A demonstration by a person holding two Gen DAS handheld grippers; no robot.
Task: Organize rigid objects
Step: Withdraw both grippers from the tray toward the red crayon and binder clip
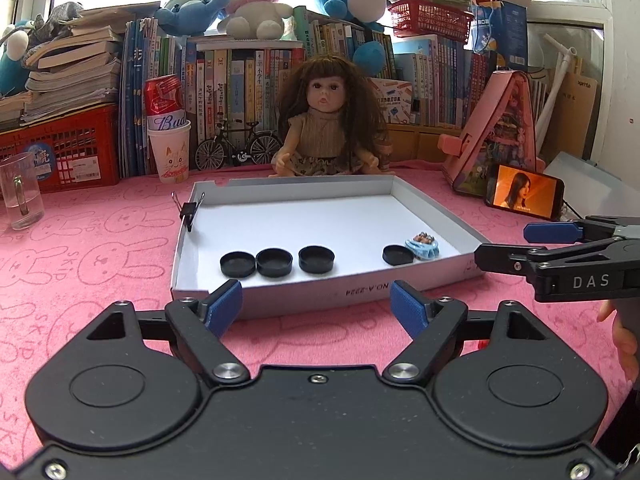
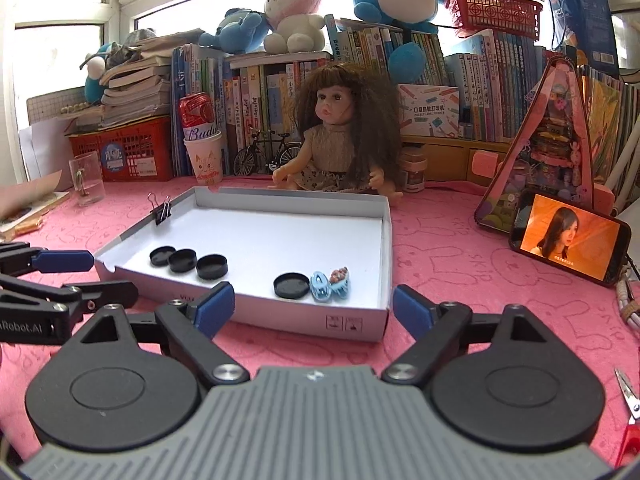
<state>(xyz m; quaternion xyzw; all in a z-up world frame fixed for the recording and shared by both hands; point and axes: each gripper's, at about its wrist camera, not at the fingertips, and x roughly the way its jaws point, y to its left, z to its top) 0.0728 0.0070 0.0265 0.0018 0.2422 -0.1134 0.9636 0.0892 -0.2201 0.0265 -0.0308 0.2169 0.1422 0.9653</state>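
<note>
A shallow white box [image 1: 420, 196] [image 2: 384, 216] lies on the pink cloth. Several black round caps sit along its near side: three in a row [image 1: 274, 263] [image 2: 182, 261] and one apart [image 1: 398, 255] [image 2: 292, 285]. Small light-blue hair clips [image 1: 423, 247] [image 2: 330, 283] lie beside the lone cap. A black binder clip [image 1: 188, 212] [image 2: 162, 212] grips the box's left wall. My left gripper [image 1: 316, 294] [image 2: 104, 276] stands open in front of the box, holding nothing. My right gripper [image 2: 313, 298] [image 1: 516, 246] is open and holds nothing, near the box's front right corner.
A doll [image 1: 326, 128] sits behind the box. A phone [image 2: 568, 240] leans on a pink toy house [image 2: 552, 152] at the right. A glass mug [image 1: 20, 196] and a paper cup with a can [image 1: 170, 152] stand left. Scissors [image 2: 628, 396] lie at the near right. Books line the back.
</note>
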